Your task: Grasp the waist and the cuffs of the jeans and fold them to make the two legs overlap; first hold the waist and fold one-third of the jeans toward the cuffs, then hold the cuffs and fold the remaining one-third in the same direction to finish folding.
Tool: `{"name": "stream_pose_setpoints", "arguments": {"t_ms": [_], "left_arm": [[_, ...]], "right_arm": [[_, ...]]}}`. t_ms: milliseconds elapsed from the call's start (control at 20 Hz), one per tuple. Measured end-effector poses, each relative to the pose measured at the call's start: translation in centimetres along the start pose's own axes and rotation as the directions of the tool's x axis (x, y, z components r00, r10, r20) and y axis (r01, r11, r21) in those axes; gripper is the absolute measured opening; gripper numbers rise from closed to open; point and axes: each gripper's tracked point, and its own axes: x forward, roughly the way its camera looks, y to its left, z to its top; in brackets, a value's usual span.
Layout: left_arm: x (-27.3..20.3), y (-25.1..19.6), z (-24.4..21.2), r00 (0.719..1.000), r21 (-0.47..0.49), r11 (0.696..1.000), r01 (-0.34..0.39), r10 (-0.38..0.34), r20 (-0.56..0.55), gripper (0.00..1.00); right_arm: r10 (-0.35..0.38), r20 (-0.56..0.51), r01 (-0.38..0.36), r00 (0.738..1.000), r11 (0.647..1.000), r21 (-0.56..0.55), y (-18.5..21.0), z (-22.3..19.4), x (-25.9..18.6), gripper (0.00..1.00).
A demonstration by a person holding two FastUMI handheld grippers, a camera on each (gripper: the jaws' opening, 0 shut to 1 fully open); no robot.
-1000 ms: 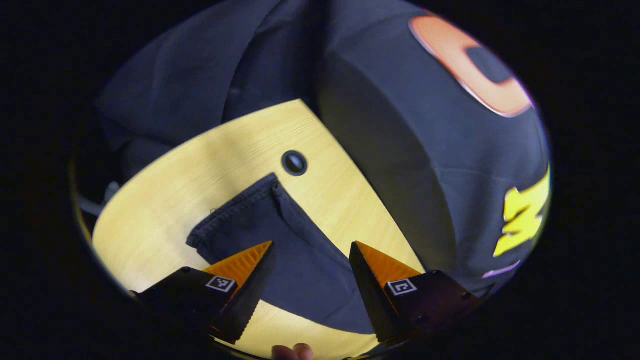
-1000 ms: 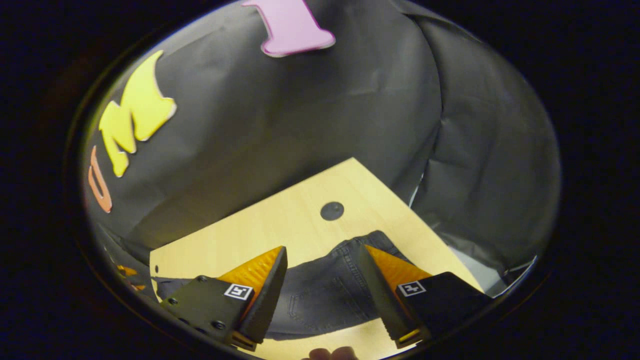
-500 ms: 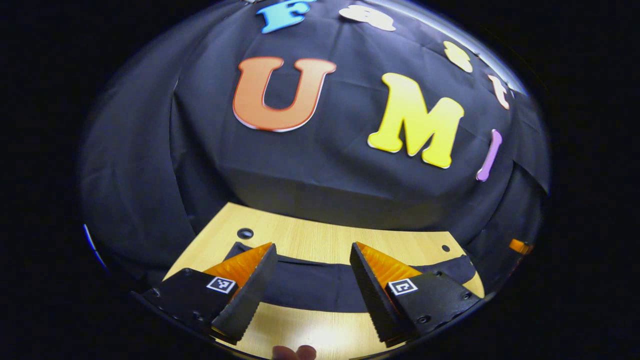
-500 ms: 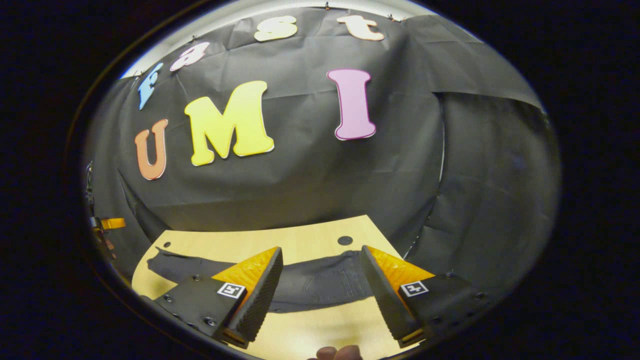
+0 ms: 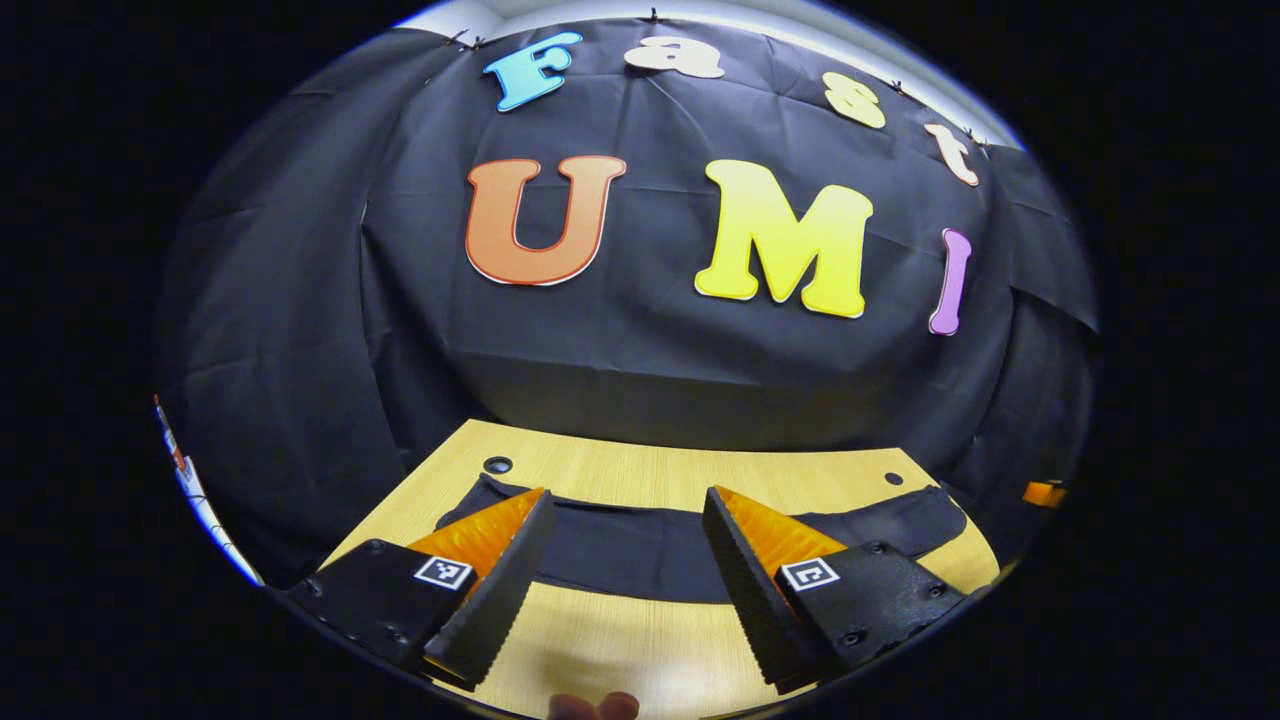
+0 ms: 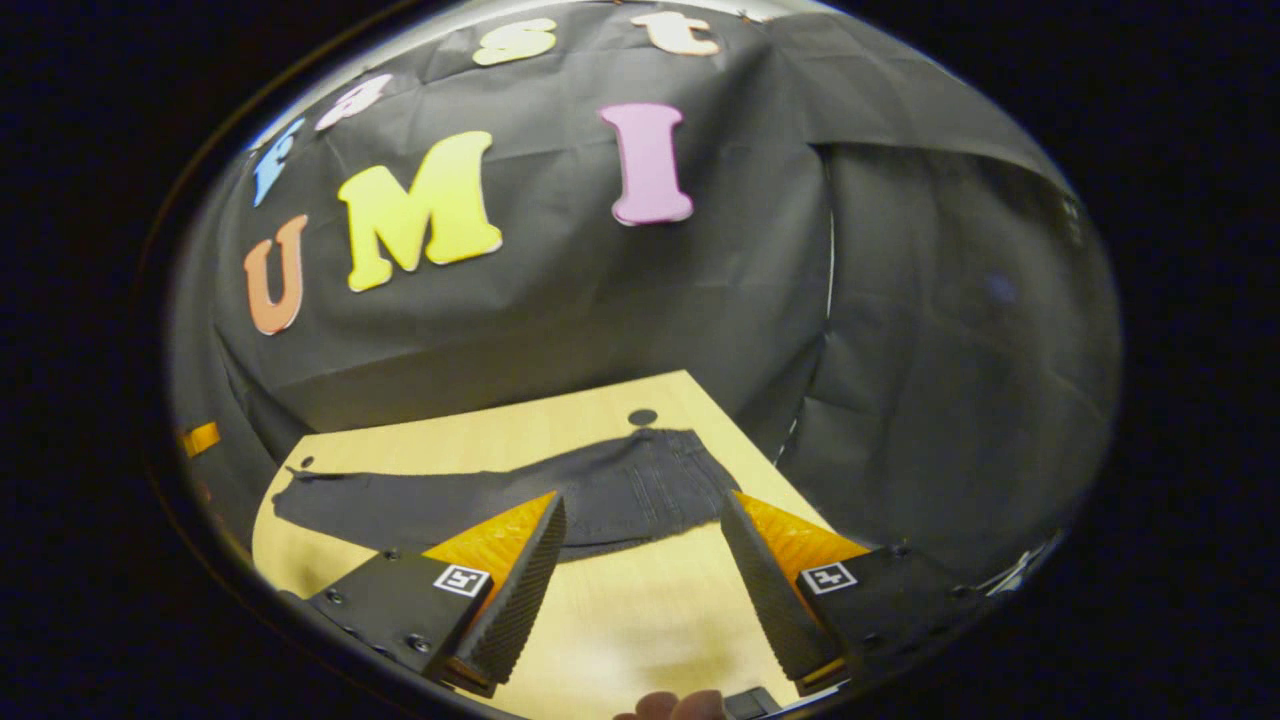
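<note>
Now dark denim jeans [image 6: 520,492] lie flat on the light wooden desk [image 6: 640,610]; both the left hand-held gripper [image 5: 620,570] and the right hand-held gripper [image 6: 640,575] gape empty, drawn farther back than before.

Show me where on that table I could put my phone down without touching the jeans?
The widest bare strip of table runs between the jeans and the near edge, under the open right claw. A narrower bare band lies between the jeans and the black cloth wall. The middle is taken: the jeans stretch almost from side to side.
</note>
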Motion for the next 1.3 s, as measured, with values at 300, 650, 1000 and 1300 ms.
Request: {"name": "stream_pose_setpoints", "arguments": {"t_ms": [300, 650, 1000, 1300], "left_arm": [[0.0, -0.1, -1.6, 0.994, 0.007, 0.996, -0.088, 0.088, -0.059, 0.97], [-1.2, -3.3, -4.8, 0.984, -0.035, 0.994, -0.103, 0.097, -0.15, 0.97], [-1.8, -3.9, -5.3, 0.976, -0.093, 0.985, -0.145, 0.127, -0.175, 0.96], [-1.7, -3.2, -5.9, 0.971, -0.127, 0.979, -0.163, 0.136, -0.197, 0.97]], "right_arm": [[-0.03, -0.119, 0.048, 0.992, 0.987, 0.151, -4.6, -3.9, 9.2, 0.93], [-0.061, -0.172, 0.094, 0.983, 0.977, 0.193, -9.3, -5.6, 18.4, 0.99], [-0.029, -0.194, 0.055, 0.981, 0.99, 0.131, -8.7, -7.1, 21.7, 0.98], [0.037, -0.227, 0.006, 0.973, 0.983, 0.186, -6.8, -7.1, 22.2, 0.47]]}}
